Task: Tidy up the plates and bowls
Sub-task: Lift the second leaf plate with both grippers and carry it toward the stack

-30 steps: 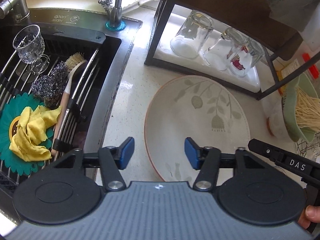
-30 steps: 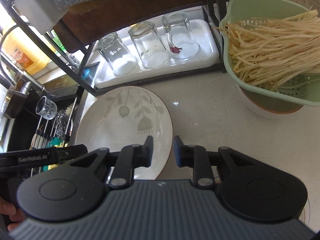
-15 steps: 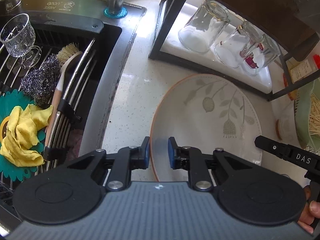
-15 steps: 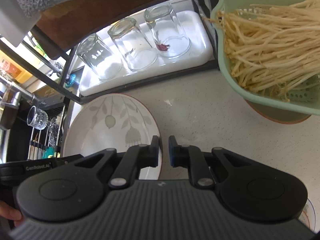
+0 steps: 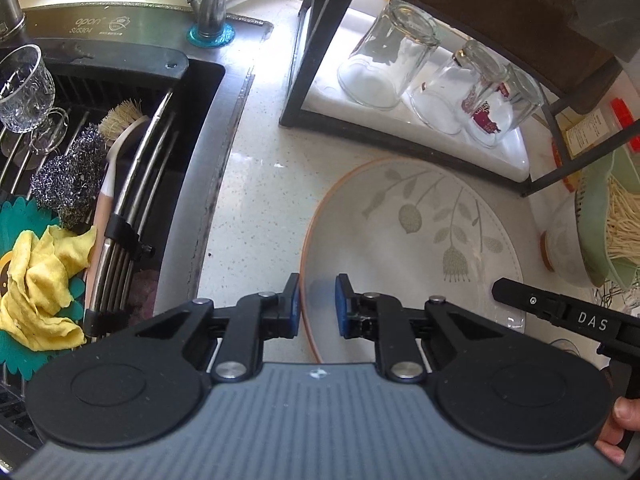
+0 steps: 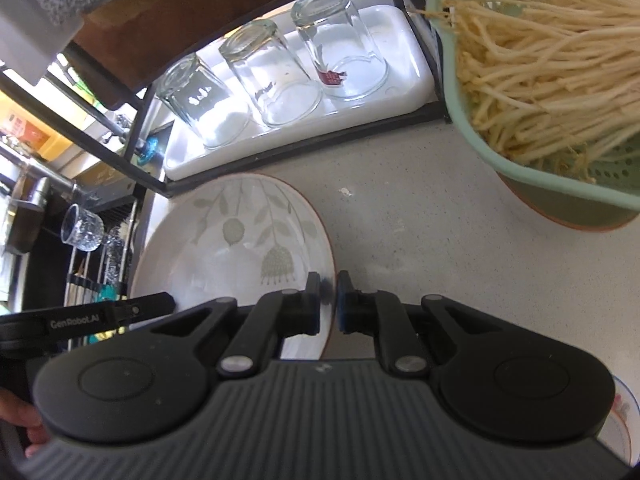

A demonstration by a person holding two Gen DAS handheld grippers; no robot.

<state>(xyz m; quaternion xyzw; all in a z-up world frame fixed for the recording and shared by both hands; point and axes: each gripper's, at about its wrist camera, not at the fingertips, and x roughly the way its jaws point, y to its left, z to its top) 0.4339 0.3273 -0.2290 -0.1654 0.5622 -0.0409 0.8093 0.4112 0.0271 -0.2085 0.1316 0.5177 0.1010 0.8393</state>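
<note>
Both pairs of jaws have been drawn in since the earlier frame, when they stood wider on either side of the plate [image 5: 412,236]. On the left gripper [image 5: 317,306] the jaws are narrow, with the plate's near-left rim between the blue pads; whether the pads press on it cannot be told. On the right gripper [image 6: 329,304] the jaws are clamped on the plate's right rim. The plate, pale with a leaf pattern and a brown edge, is seen over the counter [image 5: 256,184], whether resting on it cannot be told. Beyond the plate a black rack [image 5: 320,32] stands close, with three upturned glasses [image 6: 276,76] on a white tray [image 6: 400,32]. Left of the plate lies the sink [image 5: 120,80], with a brush [image 5: 120,136], a scourer [image 5: 68,176] and a yellow cloth [image 5: 40,272] in it. Right of the plate a green colander [image 6: 540,168] of pale sprouts is set, well apart.
</note>
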